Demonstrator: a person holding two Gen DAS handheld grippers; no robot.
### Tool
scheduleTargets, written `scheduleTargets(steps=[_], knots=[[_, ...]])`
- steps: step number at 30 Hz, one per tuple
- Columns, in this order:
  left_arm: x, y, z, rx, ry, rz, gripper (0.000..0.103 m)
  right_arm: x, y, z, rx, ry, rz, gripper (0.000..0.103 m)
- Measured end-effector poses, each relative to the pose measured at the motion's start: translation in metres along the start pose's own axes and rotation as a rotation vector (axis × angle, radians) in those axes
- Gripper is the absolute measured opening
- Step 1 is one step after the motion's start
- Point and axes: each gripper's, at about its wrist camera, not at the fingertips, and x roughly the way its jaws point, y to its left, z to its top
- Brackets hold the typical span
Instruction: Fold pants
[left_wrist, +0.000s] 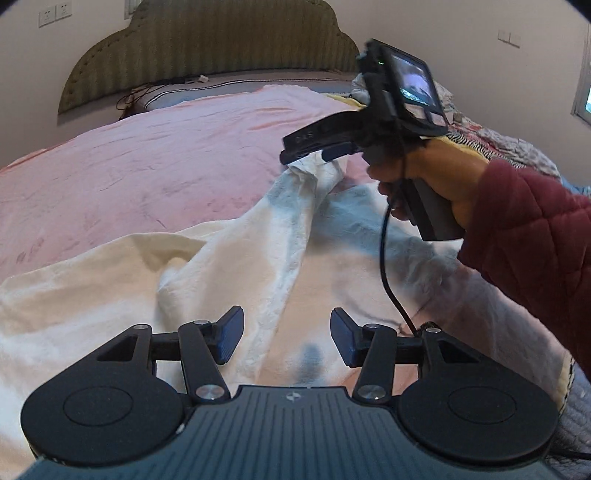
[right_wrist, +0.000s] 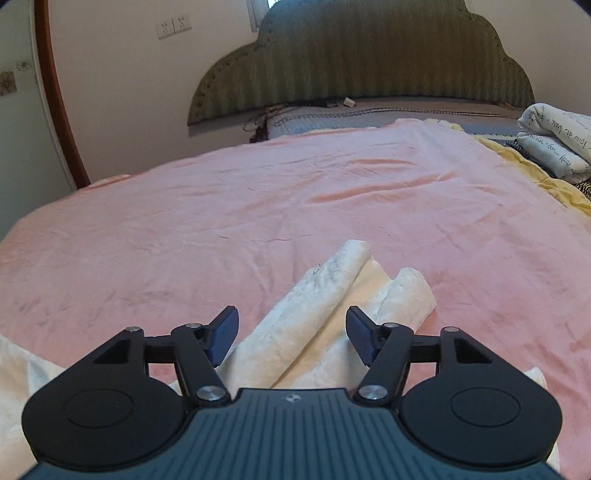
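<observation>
Hovering low, left gripper (left_wrist: 287, 334) fingers spread wide over cream pants (left_wrist: 207, 280) sprawled across lower half of frame on pink bed (left_wrist: 129, 166); right gripper (left_wrist: 317, 152), upper right, fingers appear clamped on pants hem there, yet own view shows right fingers (right_wrist: 223, 341) apart, cloth between

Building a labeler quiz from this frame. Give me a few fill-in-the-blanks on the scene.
1. The left gripper hovers with its jaws ___.
2. The white pants lie on a ___ bedsheet.
3. A fold running between the fingers of the right gripper belongs to the ___.

Answers: open; pink; pants
</observation>
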Motion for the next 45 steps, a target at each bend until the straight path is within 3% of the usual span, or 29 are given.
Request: scheduleTargets(steps=[3, 5, 8, 10, 13, 18, 20, 22, 23, 27, 29, 32, 35, 40, 42, 45], knots=[[0.020, -0.002, -0.002, 0.009, -0.011, 0.032, 0.056, 0.023, 0.006, 0.000, -0.060, 0.057, -0.038, 0.062], [0.029, -0.001, -0.002, 0.003, -0.017, 0.031, 0.054, 0.020, 0.002, -0.004, -0.061, 0.034, -0.054, 0.029], [0.036, -0.002, -0.004, -0.002, -0.011, 0.041, 0.043, -0.009, -0.023, -0.017, 0.087, -0.041, 0.009, 0.021], [0.035, -0.003, -0.005, 0.017, -0.008, 0.047, 0.034, -0.031, -0.050, -0.029, 0.232, -0.084, 0.057, 0.021], [0.034, -0.012, -0.009, 0.077, -0.030, 0.049, 0.035, -0.069, -0.088, -0.059, 0.423, -0.129, 0.139, 0.021], [0.046, -0.020, -0.008, 0.115, -0.032, 0.084, 0.035, -0.077, -0.132, -0.097, 0.635, -0.061, 0.206, 0.028], [0.045, -0.024, -0.009, 0.116, -0.038, 0.094, 0.036, -0.075, -0.139, -0.100, 0.692, -0.070, 0.202, 0.057], [0.045, -0.027, -0.007, 0.133, -0.038, 0.104, 0.041, -0.073, -0.139, -0.097, 0.714, -0.107, 0.236, 0.077], [0.046, -0.028, -0.007, 0.145, -0.038, 0.109, 0.043, -0.072, -0.137, -0.094, 0.705, -0.111, 0.237, 0.080], [0.051, -0.038, -0.007, 0.214, -0.052, 0.138, 0.052, -0.061, -0.119, -0.082, 0.562, -0.085, 0.153, 0.078], [0.051, -0.042, -0.008, 0.245, -0.058, 0.152, 0.053, -0.062, -0.112, -0.080, 0.473, -0.070, 0.066, 0.038], [0.050, -0.047, -0.010, 0.287, -0.066, 0.158, 0.055, -0.080, -0.119, -0.087, 0.496, -0.118, 0.070, 0.031], [0.053, -0.051, -0.008, 0.315, -0.067, 0.173, 0.058, -0.095, -0.131, -0.098, 0.541, -0.140, 0.081, 0.030], [0.050, -0.055, -0.009, 0.340, -0.084, 0.153, 0.068, -0.108, -0.156, -0.119, 0.737, -0.174, 0.122, 0.029], [0.053, -0.057, -0.010, 0.358, -0.086, 0.167, 0.069, -0.101, -0.164, -0.128, 0.811, -0.136, 0.199, 0.030], [0.056, -0.057, -0.011, 0.355, -0.095, 0.174, 0.069, -0.096, -0.160, -0.128, 0.796, -0.122, 0.200, 0.033]])
